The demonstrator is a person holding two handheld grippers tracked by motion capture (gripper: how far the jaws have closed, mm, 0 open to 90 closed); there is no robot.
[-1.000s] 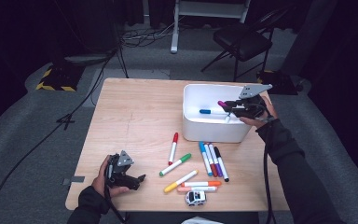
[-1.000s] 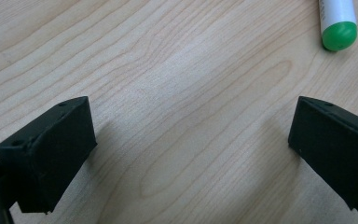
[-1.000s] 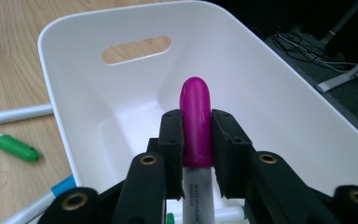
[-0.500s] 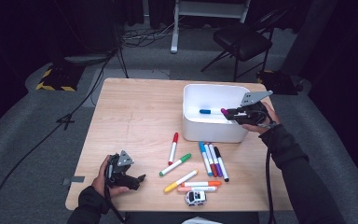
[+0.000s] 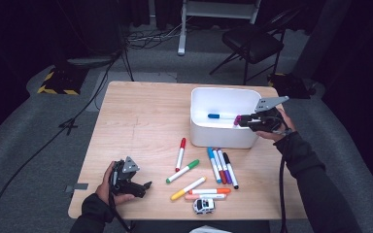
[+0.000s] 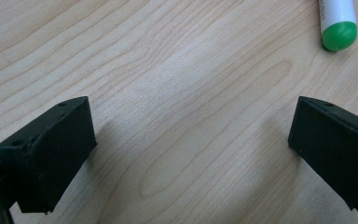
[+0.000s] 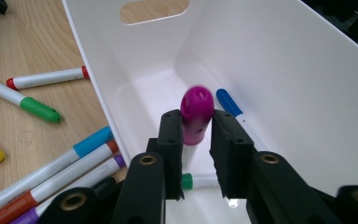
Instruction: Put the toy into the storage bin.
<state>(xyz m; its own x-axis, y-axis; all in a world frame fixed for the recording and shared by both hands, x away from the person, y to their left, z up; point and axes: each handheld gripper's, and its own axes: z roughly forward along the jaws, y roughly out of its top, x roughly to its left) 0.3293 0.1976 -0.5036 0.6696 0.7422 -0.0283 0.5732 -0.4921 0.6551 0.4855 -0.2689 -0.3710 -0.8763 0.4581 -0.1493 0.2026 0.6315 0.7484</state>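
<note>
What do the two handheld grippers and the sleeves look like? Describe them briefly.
Both the left gripper and the right gripper are black, blocky tools, each topped by a grey three-cornered plate, with a black cable trailing back. Their jaws are flat black blocks; the right pair's links show brass-coloured rivets. Both forearms wear dark long sleeves.

white bin (image 5: pixel 221 137) on pale wood-grain table (image 5: pixel 141 116); magenta-capped marker (image 7: pixel 196 114) between black jaws; blue-capped marker (image 7: pixel 230 105) inside; green-capped marker (image 6: pixel 338 23), white barrel; small white toy car (image 5: pixel 203 205); yellow-black striped block (image 5: pixel 57 80) on grey floor
</note>
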